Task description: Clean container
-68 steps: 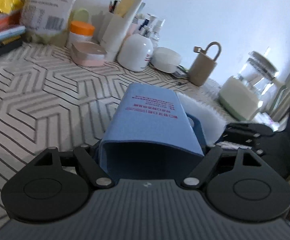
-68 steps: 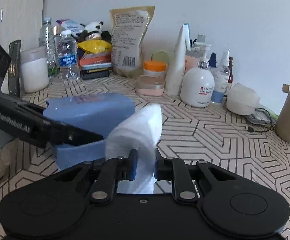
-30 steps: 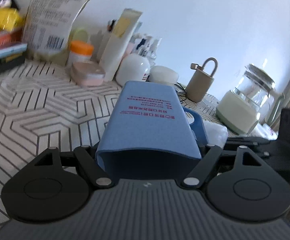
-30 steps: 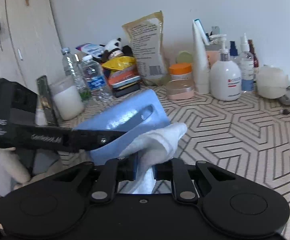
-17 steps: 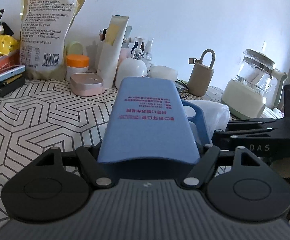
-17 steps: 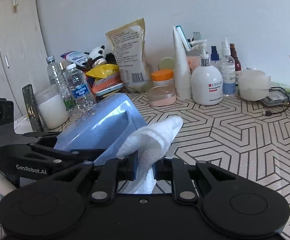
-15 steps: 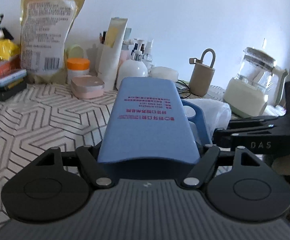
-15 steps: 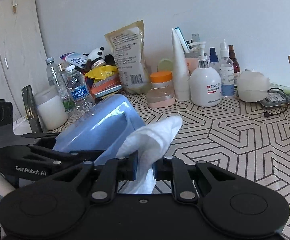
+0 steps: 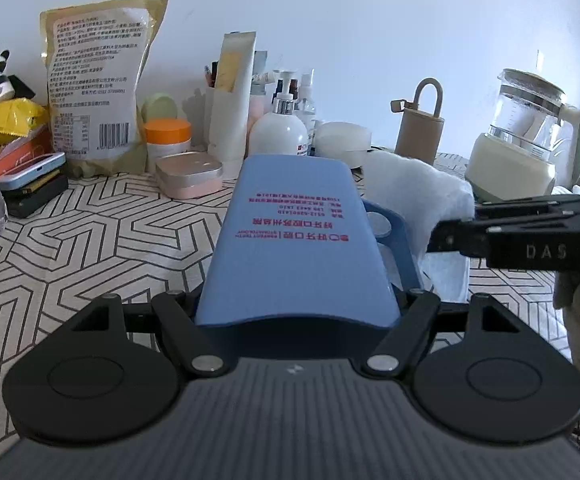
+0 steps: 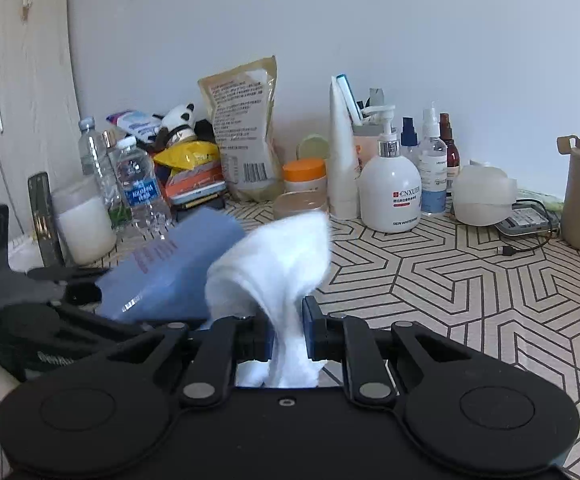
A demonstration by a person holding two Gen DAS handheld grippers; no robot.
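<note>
Container cleaning is at the wiping step: the left tongs (image 9: 296, 304) clench the blue plastic container with red print (image 9: 296, 240), which fills the centre of the left wrist view, lying on its side and lifted off the surface. Their jaws have just been closing a little, with the container between them, and the pads press its two sides. The right tongs (image 10: 286, 332) are clamped on a white fluffy cloth (image 10: 278, 264), which stands up in a soft peak at the centre of the right wrist view, just beside the container at centre left. In the left wrist view the cloth sits to the right of the container, close to its handle side; whether they touch I cannot tell.

Around them spreads the surface with a black-and-cream geometric pattern (image 10: 470, 280). Along the wall at the back stand a white pump bottle (image 10: 390, 192), an orange-lidded jar (image 10: 304, 178) and a tan printed pouch (image 10: 242, 132), well apart from the work.

Next, I judge, the cloth must be drawn along the container's wall or into its opening while the left grip holds steady against the push.
</note>
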